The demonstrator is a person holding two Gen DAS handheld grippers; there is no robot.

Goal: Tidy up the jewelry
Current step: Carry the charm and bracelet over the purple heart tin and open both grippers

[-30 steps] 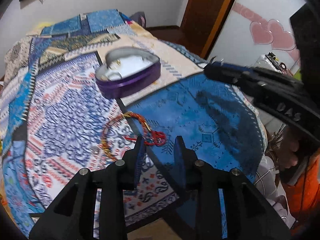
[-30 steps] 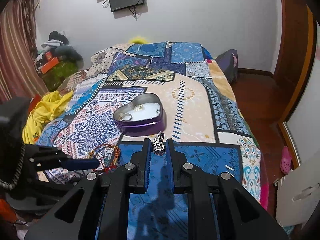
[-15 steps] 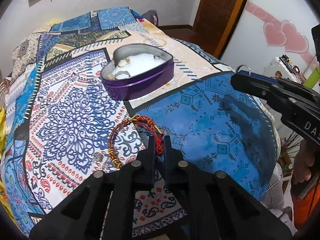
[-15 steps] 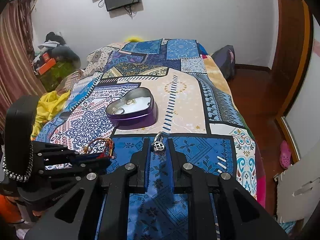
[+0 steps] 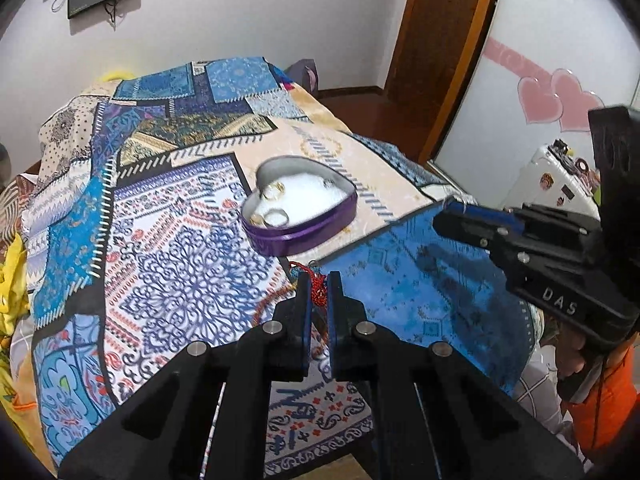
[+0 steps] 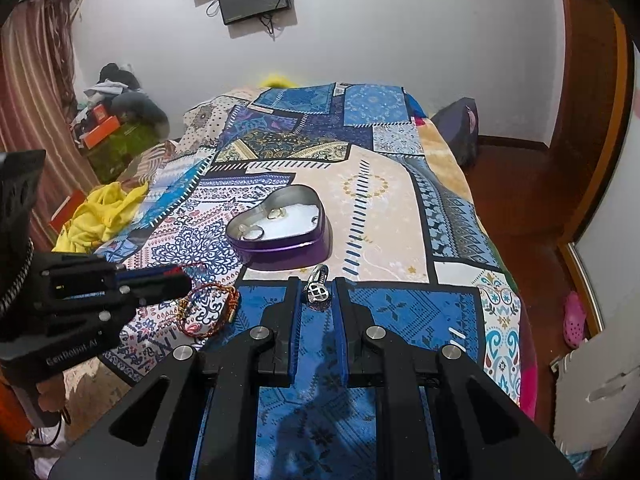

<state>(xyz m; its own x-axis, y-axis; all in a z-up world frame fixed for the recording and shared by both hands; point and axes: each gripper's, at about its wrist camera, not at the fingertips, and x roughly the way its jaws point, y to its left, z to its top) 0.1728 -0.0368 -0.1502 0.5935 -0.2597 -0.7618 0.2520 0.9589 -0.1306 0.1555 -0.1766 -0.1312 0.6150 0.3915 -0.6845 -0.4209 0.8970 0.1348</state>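
Two grippers near heart tin [image 5: 298,216]. Left gripper [image 5: 319,284] clenched on red thread bracelet [image 5: 319,290], just short of tin. Right gripper [image 6: 317,284] grasping silver ring [image 6: 318,290], also just short of tin. Rings [image 5: 276,218] inside tin.

The left gripper [image 5: 319,288] has its jaws nearly together, pinched on the red bracelet [image 5: 318,294] (its loop trails down out of the grip). The right gripper [image 6: 317,292] holds its jaws a little wider, clamped on a silver ring [image 6: 318,288] between the blue pads. Both point forward and slightly downward, side by side; the right seems, in the left wrist view, to sit a bit higher.
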